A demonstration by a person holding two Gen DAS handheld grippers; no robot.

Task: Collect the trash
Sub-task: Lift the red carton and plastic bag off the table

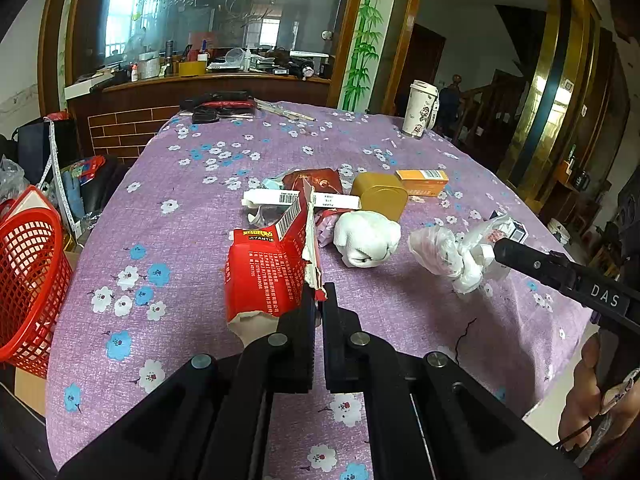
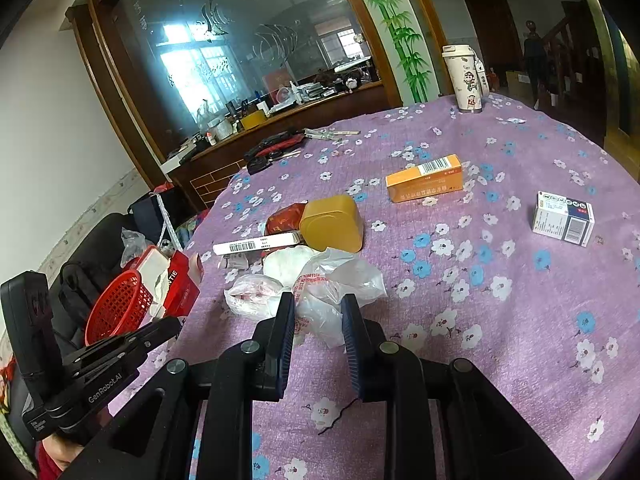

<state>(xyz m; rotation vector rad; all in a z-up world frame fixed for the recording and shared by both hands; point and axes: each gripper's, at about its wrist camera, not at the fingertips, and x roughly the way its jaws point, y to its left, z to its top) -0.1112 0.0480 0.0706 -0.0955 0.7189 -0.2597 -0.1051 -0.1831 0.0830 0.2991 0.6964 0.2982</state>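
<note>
While the left gripper (image 1: 318, 294) pinches a torn red carton (image 1: 266, 276) above the table (image 1: 160, 240), the right gripper (image 2: 318, 306) clamps a crumpled plastic bag (image 2: 332, 284).

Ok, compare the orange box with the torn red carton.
The orange box is intact with closed, square edges; the red carton is ripped open, white card showing at its edges. The orange box lies flat and untouched on the cloth; the red carton is pinched at its torn edge by the left tool. Both are printed cardboard packs with barcodes.
</note>
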